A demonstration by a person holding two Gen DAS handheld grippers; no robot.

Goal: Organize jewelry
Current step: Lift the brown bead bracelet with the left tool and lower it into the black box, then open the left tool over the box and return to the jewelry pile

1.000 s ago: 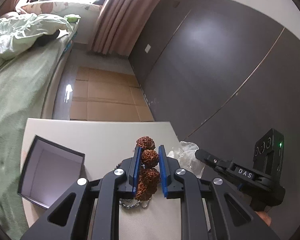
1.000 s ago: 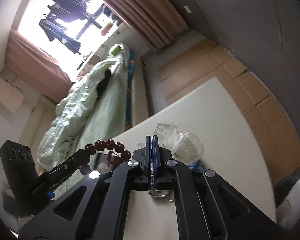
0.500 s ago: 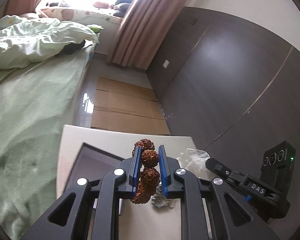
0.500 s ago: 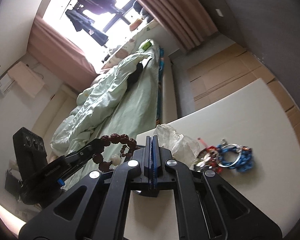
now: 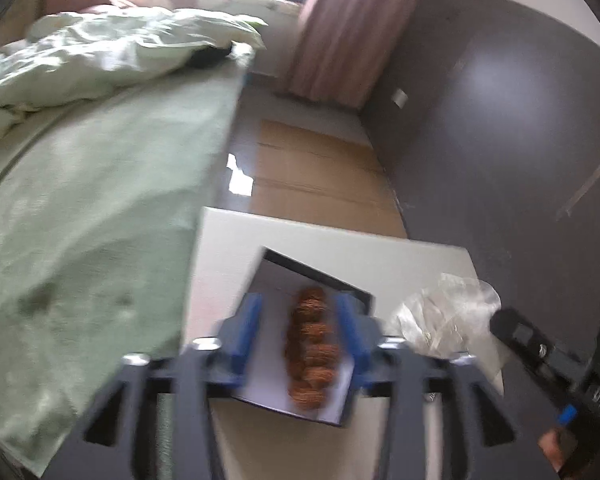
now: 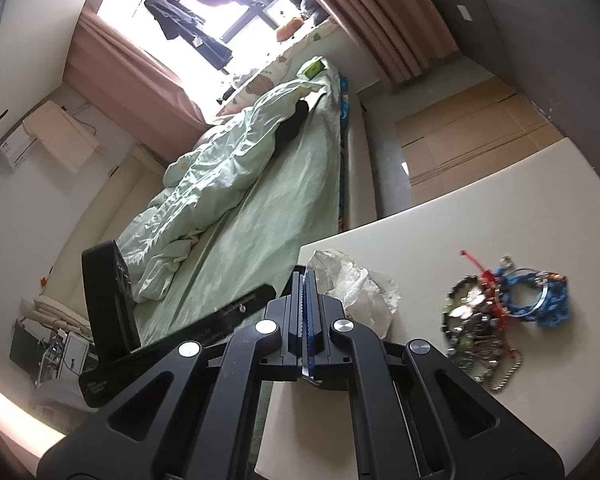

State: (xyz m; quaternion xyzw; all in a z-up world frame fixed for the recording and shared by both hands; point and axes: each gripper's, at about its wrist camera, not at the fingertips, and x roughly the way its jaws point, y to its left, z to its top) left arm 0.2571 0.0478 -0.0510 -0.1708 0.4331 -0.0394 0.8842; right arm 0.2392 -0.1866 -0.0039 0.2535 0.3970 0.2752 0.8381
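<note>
The left hand-held gripper [image 5: 298, 338] hung over the open dark cardboard box with a pale lining [image 5: 276, 276], its blue pads standing apart after its jaws had just been opening. Between them, clear of the left pad and close by the right one, showed the bracelet of knobbly reddish-brown seed beads [image 5: 310, 344], blurred, over the box's pale floor. Whether it had already landed or was falling could not be told; the spread jaws suggested a release aimed so the piece would drop inside the box rather than on the pale counter [image 5: 228, 248].

The right hand-held gripper [image 6: 306, 320] was closed tight on nothing, held above the counter's near edge beside a crumpled clear plastic bag [image 6: 360, 284]. The tangled heap of remaining jewellery [image 6: 500, 312], with a blue braided bracelet, a red cord and silver chains, lay well to its right, probably next to be sorted.
</note>
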